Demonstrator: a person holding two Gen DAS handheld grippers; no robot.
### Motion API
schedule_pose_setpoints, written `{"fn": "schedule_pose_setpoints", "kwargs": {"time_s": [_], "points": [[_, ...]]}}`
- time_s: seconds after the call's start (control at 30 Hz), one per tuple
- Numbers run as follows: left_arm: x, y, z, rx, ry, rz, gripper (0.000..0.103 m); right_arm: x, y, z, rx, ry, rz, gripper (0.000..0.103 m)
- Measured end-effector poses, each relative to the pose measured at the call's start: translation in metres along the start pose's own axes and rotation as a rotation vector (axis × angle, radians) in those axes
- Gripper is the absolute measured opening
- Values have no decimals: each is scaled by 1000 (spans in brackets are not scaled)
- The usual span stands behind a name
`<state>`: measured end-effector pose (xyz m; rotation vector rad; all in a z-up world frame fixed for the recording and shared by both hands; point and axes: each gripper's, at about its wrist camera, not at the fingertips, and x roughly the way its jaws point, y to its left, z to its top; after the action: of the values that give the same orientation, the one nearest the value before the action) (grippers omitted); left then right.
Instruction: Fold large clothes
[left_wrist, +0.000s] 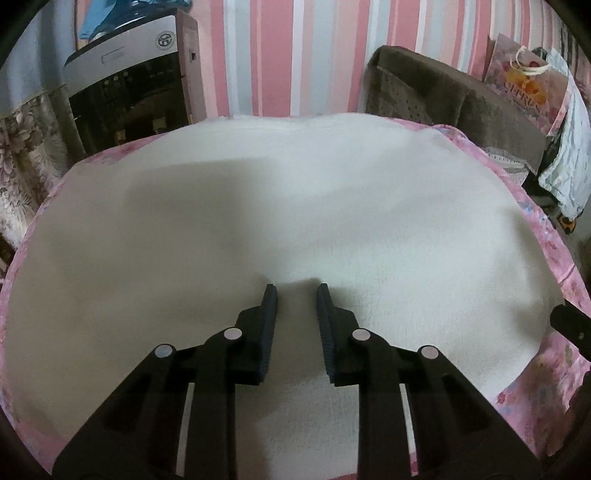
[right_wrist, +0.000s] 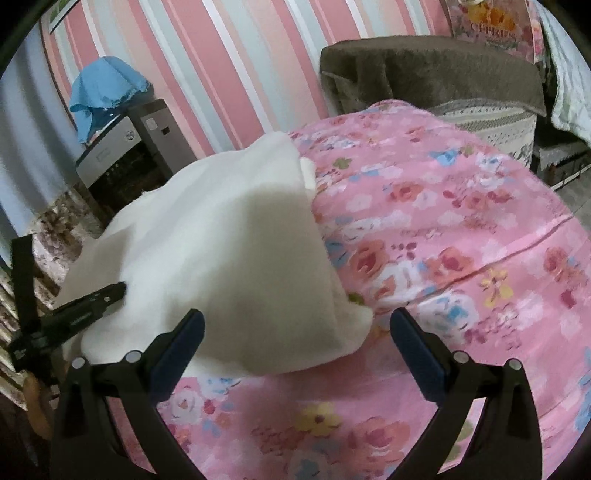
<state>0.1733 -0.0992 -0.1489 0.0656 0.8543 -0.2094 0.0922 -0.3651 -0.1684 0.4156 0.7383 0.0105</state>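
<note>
A large white fleece garment (left_wrist: 295, 206) lies spread flat on a pink floral bedspread (left_wrist: 554, 258). My left gripper (left_wrist: 296, 290) hovers just over its near middle, fingers slightly apart, holding nothing. In the right wrist view the same white garment (right_wrist: 229, 251) lies folded, its right edge running along the bedspread (right_wrist: 443, 240). My right gripper (right_wrist: 297, 317) is wide open, empty, straddling the garment's near right corner. The left gripper also shows at the left (right_wrist: 96, 299) of that view, over the garment. The right gripper's tip shows at the right edge (left_wrist: 569, 325) of the left wrist view.
A water dispenser (left_wrist: 129, 85) with a blue cloth (right_wrist: 103, 96) on top stands at the back left. A brown sofa (right_wrist: 424, 74) is behind the bed, against a pink striped wall (left_wrist: 295, 48). A floral bag (left_wrist: 528, 85) stands at the back right.
</note>
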Motion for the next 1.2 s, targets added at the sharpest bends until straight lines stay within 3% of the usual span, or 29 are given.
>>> {"fn": "schedule_pose_setpoints", "kwargs": {"time_s": [0.27,0.33,0.6,0.73,0.87,1.07,1.1,1.13,1.2], "points": [[4,8,-1,-41,18,-45,20,34,12,12,-10,54,47,100],[5,9,-1,-42,19,-49,21,41,14,16,-8,71,23,100],[4,11,-2,-37,17,-56,21,4,-3,-2,67,68,21,100],[3,7,-2,-27,16,-44,21,18,0,-9,67,97,52,100],[4,9,0,-30,24,-55,21,36,15,6,23,71,71,96],[4,9,2,-28,29,-49,21,56,13,27,36,77,121,83],[5,9,2,-26,28,-46,21,58,12,27,44,74,130,78],[4,8,1,-20,27,-41,21,57,13,28,39,67,136,62],[4,7,1,-15,27,-36,21,54,16,28,32,57,157,51]]}}
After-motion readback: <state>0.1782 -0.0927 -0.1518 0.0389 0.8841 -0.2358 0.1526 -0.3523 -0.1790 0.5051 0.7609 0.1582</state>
